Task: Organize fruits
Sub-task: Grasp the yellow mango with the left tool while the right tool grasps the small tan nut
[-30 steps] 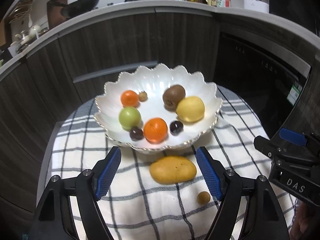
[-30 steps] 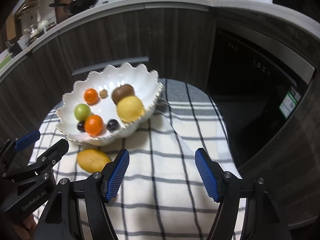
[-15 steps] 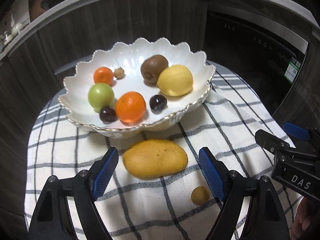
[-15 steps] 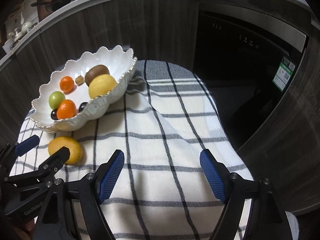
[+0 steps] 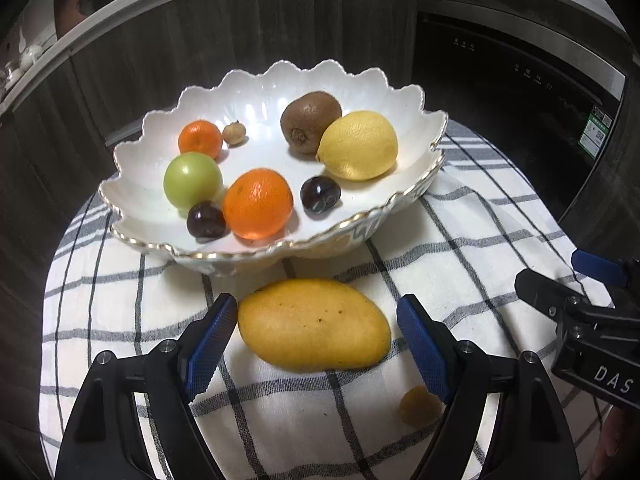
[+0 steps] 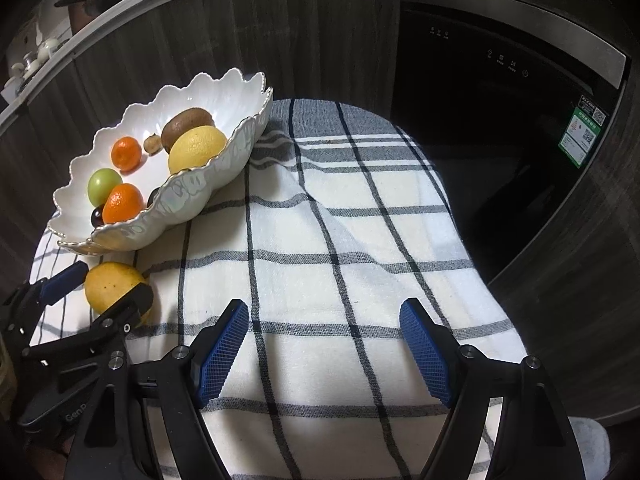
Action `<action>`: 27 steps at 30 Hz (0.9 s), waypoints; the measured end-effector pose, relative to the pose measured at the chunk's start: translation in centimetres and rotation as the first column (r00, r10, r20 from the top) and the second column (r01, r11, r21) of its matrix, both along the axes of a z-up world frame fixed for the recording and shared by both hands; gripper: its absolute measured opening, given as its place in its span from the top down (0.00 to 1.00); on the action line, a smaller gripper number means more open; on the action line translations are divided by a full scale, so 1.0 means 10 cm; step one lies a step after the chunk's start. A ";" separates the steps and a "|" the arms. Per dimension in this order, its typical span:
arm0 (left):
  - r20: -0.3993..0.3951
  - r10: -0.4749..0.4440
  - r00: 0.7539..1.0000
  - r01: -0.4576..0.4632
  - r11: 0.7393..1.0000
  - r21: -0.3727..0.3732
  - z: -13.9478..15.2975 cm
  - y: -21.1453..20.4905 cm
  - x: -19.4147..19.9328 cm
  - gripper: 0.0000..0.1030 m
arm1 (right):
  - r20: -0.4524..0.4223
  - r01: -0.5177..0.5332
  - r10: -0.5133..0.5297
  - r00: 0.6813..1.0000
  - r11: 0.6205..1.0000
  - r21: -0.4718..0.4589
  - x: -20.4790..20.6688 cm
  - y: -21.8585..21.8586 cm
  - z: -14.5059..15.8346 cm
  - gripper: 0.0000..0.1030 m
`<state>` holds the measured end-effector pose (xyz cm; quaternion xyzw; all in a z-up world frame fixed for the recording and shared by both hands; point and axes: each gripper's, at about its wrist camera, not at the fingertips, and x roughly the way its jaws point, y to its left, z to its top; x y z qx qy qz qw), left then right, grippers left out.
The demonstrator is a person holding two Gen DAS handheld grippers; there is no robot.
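The white scalloped bowl (image 5: pixel 416 96) sits on a checked cloth (image 5: pixel 480 240) that covers the tabletop, and serves as the landmark here. Inside it lie a kiwi (image 5: pixel 310 120), a lemon (image 5: pixel 360 145) touching the kiwi, a small orange (image 5: pixel 200 139), a larger orange (image 5: pixel 257 203), a green fruit (image 5: pixel 192 179), two dark plums (image 5: pixel 320 195), one just beside the larger orange, and a small brown nut-like fruit (image 5: pixel 234 133).

Just in front of the bowl, on the cloth, lies a yellow mango (image 5: pixel 314 330). The left tongs (image 5: pixel 316 340) stand apart with the mango between their blue pads, neither pad pressing on it. A small tan fruit (image 5: pixel 418 405) lies on the cloth farther from the bowl than the mango, partly behind the left tongs' right finger.

The right tongs (image 6: pixel 324 344) hover over bare cloth to the right of the bowl, jaws apart with nothing between them.
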<state>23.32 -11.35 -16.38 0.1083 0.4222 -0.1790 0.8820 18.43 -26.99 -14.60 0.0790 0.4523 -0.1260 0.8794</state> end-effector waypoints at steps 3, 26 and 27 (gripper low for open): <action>-0.014 0.004 1.000 -0.004 1.000 0.003 -0.06 0.02 0.01 0.21 | -0.005 -0.004 0.004 1.000 1.000 -0.006 0.01 0.02 -0.02 0.24; -0.010 0.015 1.000 -0.015 1.000 -0.022 -0.03 0.06 -0.05 0.27 | 0.000 -0.006 0.006 1.000 1.000 -0.011 0.00 0.02 0.02 0.24; -0.005 0.017 1.000 -0.017 1.000 -0.024 0.00 0.08 -0.06 0.27 | 0.002 -0.007 0.007 1.000 1.000 -0.009 0.00 0.03 0.03 0.24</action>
